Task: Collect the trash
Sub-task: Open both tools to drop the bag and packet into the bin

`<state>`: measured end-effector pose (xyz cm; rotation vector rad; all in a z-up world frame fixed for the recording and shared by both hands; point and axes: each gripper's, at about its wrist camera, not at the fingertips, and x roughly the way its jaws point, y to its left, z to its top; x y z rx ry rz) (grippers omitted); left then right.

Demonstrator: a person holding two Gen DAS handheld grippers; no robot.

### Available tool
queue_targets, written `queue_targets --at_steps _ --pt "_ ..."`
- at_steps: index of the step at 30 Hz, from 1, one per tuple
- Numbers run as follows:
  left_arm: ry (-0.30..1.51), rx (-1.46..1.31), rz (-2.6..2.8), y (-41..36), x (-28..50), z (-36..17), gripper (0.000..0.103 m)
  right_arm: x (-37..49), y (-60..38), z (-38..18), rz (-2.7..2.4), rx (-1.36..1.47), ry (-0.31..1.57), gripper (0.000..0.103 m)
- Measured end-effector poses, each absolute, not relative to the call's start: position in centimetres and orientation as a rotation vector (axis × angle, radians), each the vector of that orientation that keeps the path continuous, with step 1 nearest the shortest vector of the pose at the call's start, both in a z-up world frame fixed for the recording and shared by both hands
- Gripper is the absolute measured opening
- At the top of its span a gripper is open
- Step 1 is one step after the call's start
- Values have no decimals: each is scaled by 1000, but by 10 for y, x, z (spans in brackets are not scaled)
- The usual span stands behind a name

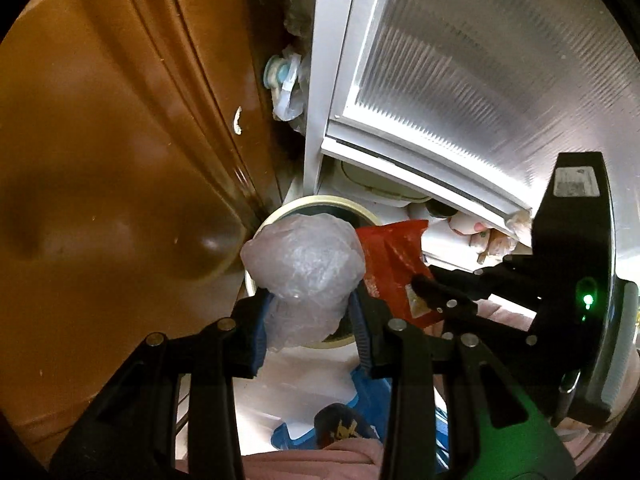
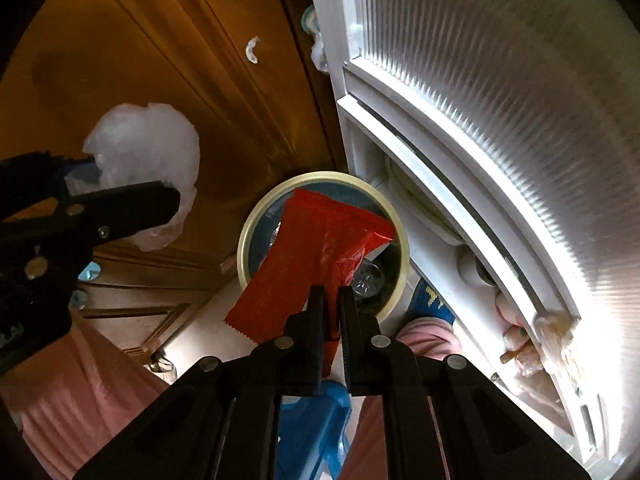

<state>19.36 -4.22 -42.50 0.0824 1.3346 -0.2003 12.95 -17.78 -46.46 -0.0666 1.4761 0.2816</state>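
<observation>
My left gripper (image 1: 310, 312) is shut on a crumpled clear plastic bag (image 1: 306, 264) and holds it above a round trash bin with a cream rim (image 1: 280, 210). The bag also shows in the right wrist view (image 2: 148, 160), held by the left gripper (image 2: 160, 196) at the left. My right gripper (image 2: 331, 308) is shut on a red wrapper (image 2: 308, 264) and holds it over the open bin (image 2: 256, 216), which has trash inside. In the left wrist view the red wrapper (image 1: 390, 264) and the right gripper (image 1: 424, 288) sit just right of the bag.
A brown wooden door (image 1: 120, 140) stands to the left of the bin. A white-framed ribbed glass door (image 1: 480, 80) is on the right. Blue slippers (image 1: 332, 424) and pink clothing (image 2: 80, 392) are below. Small items (image 2: 524, 344) lie by the white door frame.
</observation>
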Motion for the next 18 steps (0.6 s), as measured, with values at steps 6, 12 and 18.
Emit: queue_targets --at_steps 6,12,18 --pt "1363 101 -211 -44 197 -433 32 146 -186 -474 273 -29 1493 16" --pt "1397 89 -211 -44 200 -441 38 153 -195 -472 254 8 1502 36" --pt "1406 91 -203 -42 196 -434 55 155 -197 -463 246 26 1499 38"
